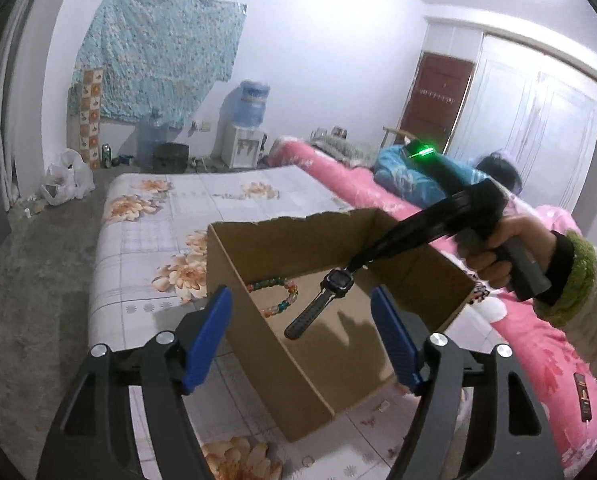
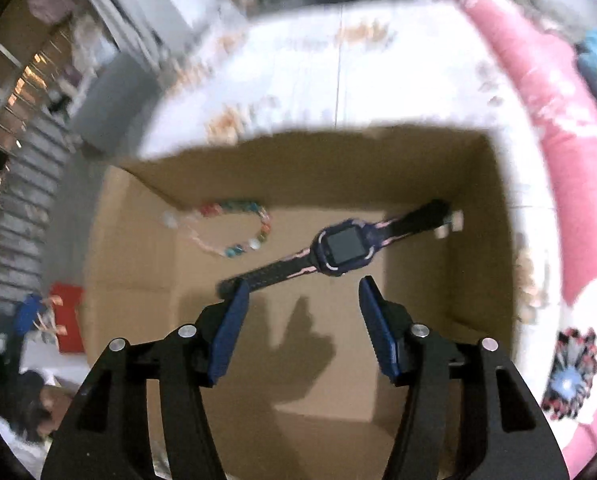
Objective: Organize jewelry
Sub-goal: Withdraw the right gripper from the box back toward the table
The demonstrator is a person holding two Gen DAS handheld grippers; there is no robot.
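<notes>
We saw our left gripper (image 1: 300, 334) with its blue pads spread wide and nothing between them, straddling the near left wall of the cardboard box (image 1: 258, 344); the box stood on the flowered sheet (image 1: 146, 216), and the beaded bracelet (image 1: 276, 294) lay on its floor toward the far left corner. Further right, the watch (image 1: 323, 300) was over the box's open top, its long axis slanting from lower left up to upper right, apparently in mid-drop. In the right wrist view our right gripper (image 2: 303, 320) also stood parted and empty, right above the box; the watch (image 2: 340, 246) lay just ahead of the fingertips, its strap running diagonally with the near end beside the left pad. We judged the right hand (image 1: 498, 256) much the nearer, and that the next move turned on clearing that strap and the box's right wall.
</notes>
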